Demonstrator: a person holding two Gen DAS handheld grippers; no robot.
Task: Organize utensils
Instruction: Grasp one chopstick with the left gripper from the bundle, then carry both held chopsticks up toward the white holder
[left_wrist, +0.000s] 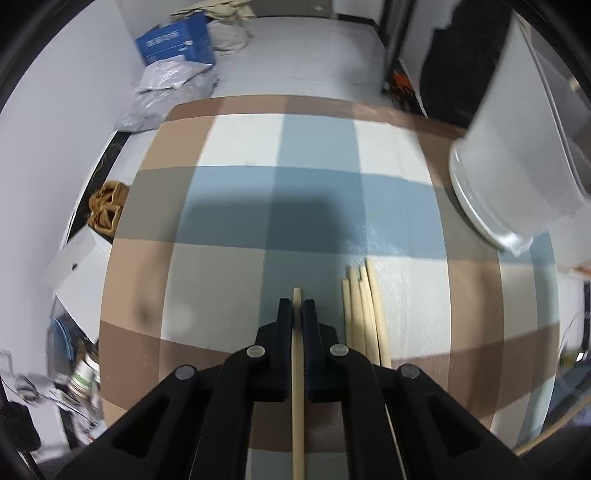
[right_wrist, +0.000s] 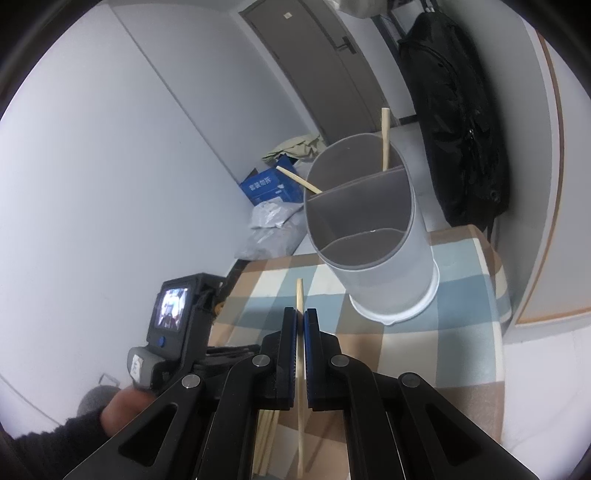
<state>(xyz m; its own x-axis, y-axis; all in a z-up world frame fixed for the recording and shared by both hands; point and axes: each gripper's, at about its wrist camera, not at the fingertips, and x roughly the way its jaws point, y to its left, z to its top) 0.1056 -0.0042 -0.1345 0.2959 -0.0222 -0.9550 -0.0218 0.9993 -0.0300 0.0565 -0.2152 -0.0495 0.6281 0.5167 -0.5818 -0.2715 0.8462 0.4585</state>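
Left hand-held gripper (left_wrist: 297, 308) and right hand-held gripper (right_wrist: 299, 317), each clamped on a slim wooden chopstick (left_wrist: 297, 387).

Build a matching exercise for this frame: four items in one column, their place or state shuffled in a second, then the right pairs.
Items
1. left gripper
2. loose chopsticks
3. utensil holder
4. blue carton

Places or states
A. standing on the checked tablecloth, two chopsticks inside
B. lying together on the cloth, beside the closed fingers
C. on the floor by the wall
D. shut on a single chopstick

Pairs: 1-D, 2-B, 3-A, 4-C
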